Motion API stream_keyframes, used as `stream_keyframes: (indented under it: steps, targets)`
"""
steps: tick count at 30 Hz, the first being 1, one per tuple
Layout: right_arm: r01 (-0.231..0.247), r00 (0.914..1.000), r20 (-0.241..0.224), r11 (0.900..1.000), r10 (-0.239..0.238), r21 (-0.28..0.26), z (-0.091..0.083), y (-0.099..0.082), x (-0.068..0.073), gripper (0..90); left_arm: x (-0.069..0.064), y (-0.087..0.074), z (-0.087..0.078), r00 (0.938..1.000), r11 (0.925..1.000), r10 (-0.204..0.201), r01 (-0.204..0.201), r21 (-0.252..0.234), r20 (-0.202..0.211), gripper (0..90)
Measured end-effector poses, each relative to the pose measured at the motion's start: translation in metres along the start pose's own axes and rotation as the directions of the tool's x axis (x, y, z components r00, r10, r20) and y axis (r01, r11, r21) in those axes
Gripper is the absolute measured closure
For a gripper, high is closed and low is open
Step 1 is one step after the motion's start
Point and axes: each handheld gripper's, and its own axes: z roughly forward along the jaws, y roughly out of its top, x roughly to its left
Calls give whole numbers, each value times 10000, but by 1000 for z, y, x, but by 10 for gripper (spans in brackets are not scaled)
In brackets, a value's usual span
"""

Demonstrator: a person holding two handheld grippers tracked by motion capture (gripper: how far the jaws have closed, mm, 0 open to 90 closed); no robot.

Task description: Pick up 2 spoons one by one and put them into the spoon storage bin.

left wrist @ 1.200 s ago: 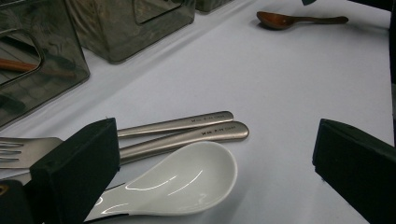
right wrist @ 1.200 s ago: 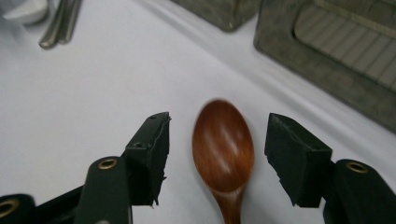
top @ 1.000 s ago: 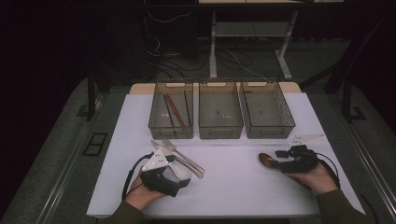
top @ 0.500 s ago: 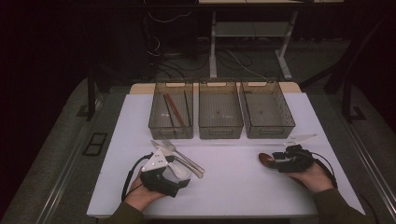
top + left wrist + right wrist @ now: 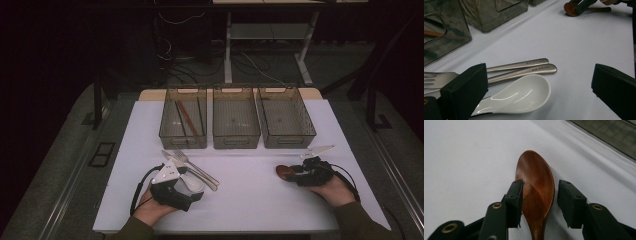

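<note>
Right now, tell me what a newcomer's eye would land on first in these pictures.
The brown wooden spoon on the white table at the right: the right gripper straddles its bowl, jaws just closing, one pad at its edge, the other apart. Next, three see-through bins in a row at the back. At the left, a white spoon beside the open left gripper.

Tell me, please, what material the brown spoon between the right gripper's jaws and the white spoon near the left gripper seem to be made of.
The brown spoon looks like wood with a smooth, polished finish: reddish-brown, a faint grain and a soft sheen. The white spoon looks like glazed ceramic, perhaps melamine: plain white, thick-walled, with sharp glossy highlights.
</note>
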Motion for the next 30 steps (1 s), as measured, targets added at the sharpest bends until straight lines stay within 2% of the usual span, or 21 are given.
stream_keyframes:
  steps: [22, 30]
  targets:
    - [436, 9979, -482, 9987, -424, 261, -3, 2, 6, 750, 0, 0, 0, 10000, 10000, 7, -7, -38, 7, 0]
    - [558, 9970, -558, 9975, -533, 444, -2, 3, 9, 788, 0, 0, 0, 10000, 10000, 14, -14, -15, 24, 0]
